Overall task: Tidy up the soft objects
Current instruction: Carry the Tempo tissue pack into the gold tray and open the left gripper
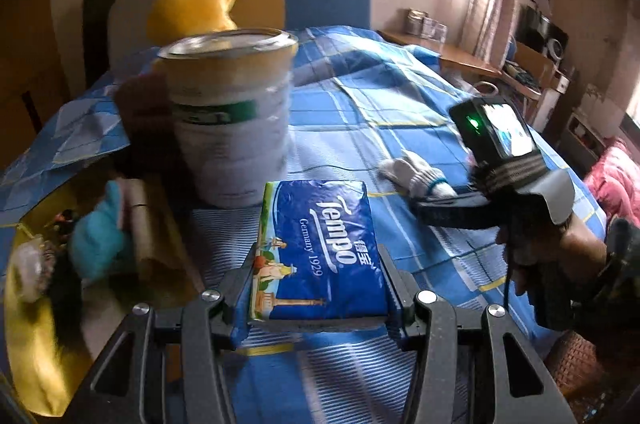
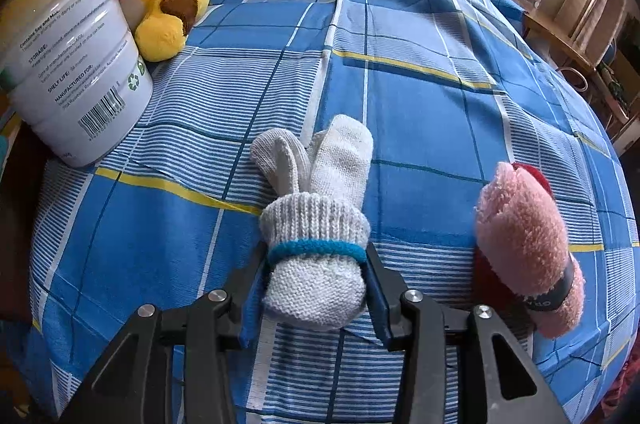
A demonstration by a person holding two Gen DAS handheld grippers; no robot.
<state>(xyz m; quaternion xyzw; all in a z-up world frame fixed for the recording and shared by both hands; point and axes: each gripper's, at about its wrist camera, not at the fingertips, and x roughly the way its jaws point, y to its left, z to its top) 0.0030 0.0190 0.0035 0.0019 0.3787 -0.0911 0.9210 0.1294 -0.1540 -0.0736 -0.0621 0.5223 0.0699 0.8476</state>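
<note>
The left tongs (image 1: pixel 316 298) pinch a tissue pack (image 1: pixel 318 252), lifted over the bed (image 1: pixel 400 104) beside the tin (image 1: pixel 232 120). The right tongs (image 2: pixel 314 288) flank the sock bundle (image 2: pixel 316 220) lying on the bed; whether they press it I cannot tell. Probably mid-pickup: next, close and lift.

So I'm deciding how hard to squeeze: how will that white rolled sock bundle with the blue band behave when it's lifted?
The white sock bundle looks knitted and thick, so it will probably compress rather than resist. The blue band cinches it, so it likely stays together. The two loose ends beyond the cuff may flop. It seems light, and its fuzzy knit is unlikely to slip.
</note>
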